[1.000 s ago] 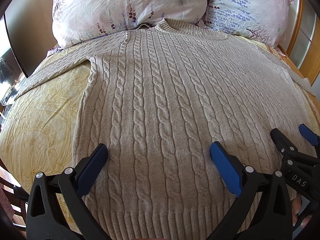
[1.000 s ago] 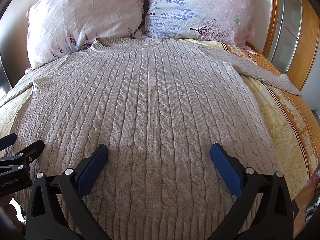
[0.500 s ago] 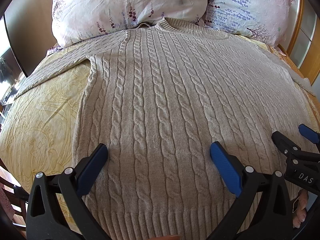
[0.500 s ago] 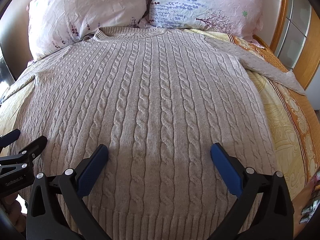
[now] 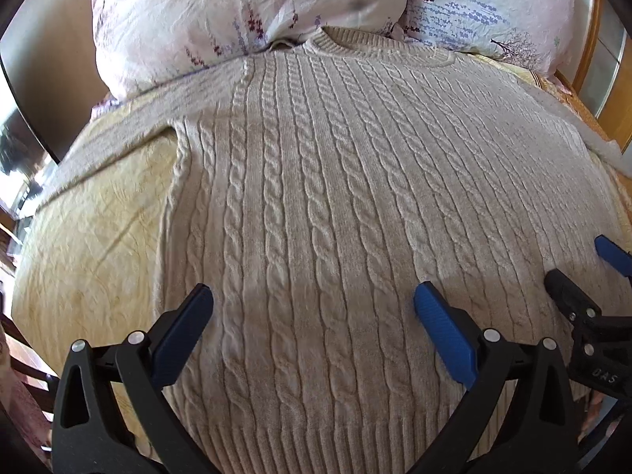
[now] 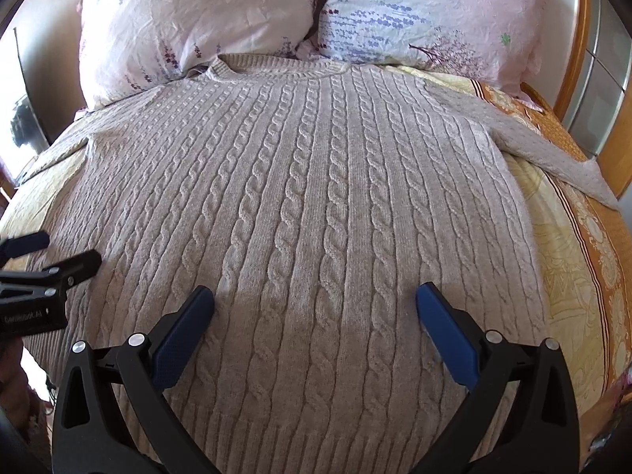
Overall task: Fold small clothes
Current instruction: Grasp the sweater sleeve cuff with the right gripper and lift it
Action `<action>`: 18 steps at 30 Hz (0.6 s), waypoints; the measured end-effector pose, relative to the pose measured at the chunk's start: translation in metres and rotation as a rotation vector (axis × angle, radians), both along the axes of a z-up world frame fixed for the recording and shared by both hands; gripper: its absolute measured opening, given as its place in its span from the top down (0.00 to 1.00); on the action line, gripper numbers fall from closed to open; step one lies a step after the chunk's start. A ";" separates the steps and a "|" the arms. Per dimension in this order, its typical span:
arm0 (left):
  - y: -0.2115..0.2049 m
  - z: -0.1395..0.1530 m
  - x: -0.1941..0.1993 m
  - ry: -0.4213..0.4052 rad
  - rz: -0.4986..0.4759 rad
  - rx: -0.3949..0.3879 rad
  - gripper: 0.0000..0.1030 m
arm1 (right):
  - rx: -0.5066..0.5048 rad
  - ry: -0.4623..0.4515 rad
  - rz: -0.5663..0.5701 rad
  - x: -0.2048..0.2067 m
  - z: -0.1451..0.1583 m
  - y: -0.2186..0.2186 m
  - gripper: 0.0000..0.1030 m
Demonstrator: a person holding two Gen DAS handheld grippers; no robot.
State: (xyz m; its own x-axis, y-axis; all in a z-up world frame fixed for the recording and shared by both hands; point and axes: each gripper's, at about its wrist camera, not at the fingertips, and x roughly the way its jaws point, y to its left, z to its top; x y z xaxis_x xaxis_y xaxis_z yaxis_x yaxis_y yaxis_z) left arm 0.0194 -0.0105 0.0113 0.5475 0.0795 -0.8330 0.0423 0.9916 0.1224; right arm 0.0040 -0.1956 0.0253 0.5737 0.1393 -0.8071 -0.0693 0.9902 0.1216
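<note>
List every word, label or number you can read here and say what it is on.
"DAS": white letters on the black body of the right tongs, seen at the edge of the left wrist view.
Faint white lettering on the black body of the left tongs in the right wrist view: too blurred to read.
No text on the sweater, pillows or bedspread.

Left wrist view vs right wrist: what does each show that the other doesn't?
Only left wrist: the sweater's left sleeve lying out over the yellow bedspread, and the right tongs entering from the right edge.

Only right wrist: the right sleeve over the orange patterned border, and the left tongs at the left edge.

Both: the cable-knit sweater flat on the bed, collar against two floral pillows, own tongs open above the hem.
</note>
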 end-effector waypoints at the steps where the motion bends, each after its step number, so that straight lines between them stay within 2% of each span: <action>1: -0.004 0.003 0.003 -0.024 0.013 0.048 0.02 | 0.025 0.000 0.012 0.002 0.001 -0.005 0.01; 2: -0.008 0.006 0.007 -0.046 0.021 0.085 0.02 | 0.084 -0.011 0.005 0.004 0.005 -0.015 0.01; 4: -0.014 0.012 0.017 -0.069 0.000 0.085 0.02 | 0.195 -0.036 -0.057 0.010 0.015 -0.043 0.01; 5: -0.014 0.015 0.023 -0.070 -0.014 0.047 0.02 | 0.245 -0.050 -0.096 0.013 0.020 -0.059 0.02; 8: -0.008 0.022 0.045 -0.070 -0.036 -0.097 0.02 | 0.341 -0.082 -0.232 0.027 0.033 -0.116 0.12; 11: -0.004 0.025 0.060 -0.118 -0.022 -0.137 0.02 | 0.374 -0.087 -0.364 0.040 0.035 -0.168 0.26; 14: -0.001 0.022 0.071 -0.139 -0.015 -0.141 0.02 | 0.388 -0.071 -0.508 0.051 0.027 -0.219 0.34; 18: 0.010 0.009 0.079 -0.123 -0.006 -0.233 0.02 | 0.366 -0.068 -0.705 0.055 0.012 -0.279 0.33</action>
State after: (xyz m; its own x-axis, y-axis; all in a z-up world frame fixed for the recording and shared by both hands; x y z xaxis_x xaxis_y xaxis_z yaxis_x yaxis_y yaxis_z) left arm 0.0987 -0.0008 0.0202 0.6459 -0.1104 -0.7554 0.0471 0.9934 -0.1049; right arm 0.0590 -0.4746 0.0373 0.6718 -0.0253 -0.7403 0.5397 0.7011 0.4659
